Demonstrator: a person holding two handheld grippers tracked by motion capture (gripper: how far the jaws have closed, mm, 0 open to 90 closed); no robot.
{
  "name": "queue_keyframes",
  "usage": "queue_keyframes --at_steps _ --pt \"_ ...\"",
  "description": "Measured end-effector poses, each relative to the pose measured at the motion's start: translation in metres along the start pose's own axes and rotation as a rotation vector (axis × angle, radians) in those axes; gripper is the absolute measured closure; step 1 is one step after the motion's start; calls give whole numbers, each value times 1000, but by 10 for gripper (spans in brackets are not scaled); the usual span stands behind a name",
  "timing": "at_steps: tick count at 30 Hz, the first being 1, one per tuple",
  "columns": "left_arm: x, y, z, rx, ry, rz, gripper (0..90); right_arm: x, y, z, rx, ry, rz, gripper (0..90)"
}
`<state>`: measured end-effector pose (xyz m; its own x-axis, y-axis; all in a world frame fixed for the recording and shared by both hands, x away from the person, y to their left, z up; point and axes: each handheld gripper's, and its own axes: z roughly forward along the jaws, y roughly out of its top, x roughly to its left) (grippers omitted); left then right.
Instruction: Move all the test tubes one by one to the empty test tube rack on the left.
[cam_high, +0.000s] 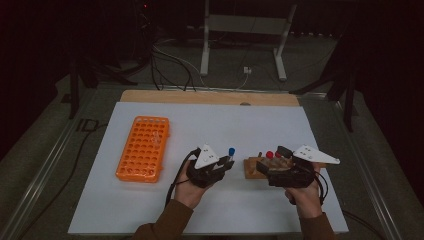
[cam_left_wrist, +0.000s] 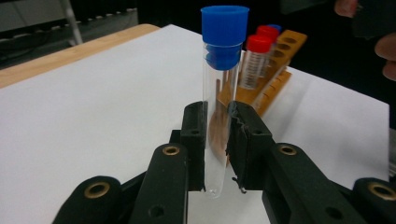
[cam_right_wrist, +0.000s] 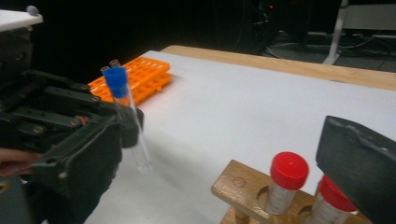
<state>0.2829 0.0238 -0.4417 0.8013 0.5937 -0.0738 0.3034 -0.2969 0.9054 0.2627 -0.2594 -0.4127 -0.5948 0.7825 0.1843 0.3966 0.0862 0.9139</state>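
Between the wooden rack (cam_high: 263, 167) and the orange rack (cam_high: 143, 148), the blue-capped tube (cam_left_wrist: 218, 100) stands upright, clamped in the left tool (cam_left_wrist: 215, 140).
Bare white bench (cam_high: 210, 125) lies open around it; the left gripper view shows its rounded bottom hanging free; the right tool (cam_high: 282, 167) sits at the wooden rack, grip unclear; dark room beyond.

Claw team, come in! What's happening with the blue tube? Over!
Left claw shut on blue tube, upright, off the table. Right claw at wooden rack. Nothing blocking orange rack.
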Motion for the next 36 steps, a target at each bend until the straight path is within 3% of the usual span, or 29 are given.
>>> queue_keyframes --at_steps 6,21,36 --pt "9 -1 -9 -14 33 -12 773 -3 0 -2 -2 -33 2 0" --pt "41 -7 -39 -37 149 -40 773 -5 -1 -3 -5 -44 8 0" --pt "79 -20 -69 -42 282 -97 773 -5 -2 -3 -6 -49 9 0"
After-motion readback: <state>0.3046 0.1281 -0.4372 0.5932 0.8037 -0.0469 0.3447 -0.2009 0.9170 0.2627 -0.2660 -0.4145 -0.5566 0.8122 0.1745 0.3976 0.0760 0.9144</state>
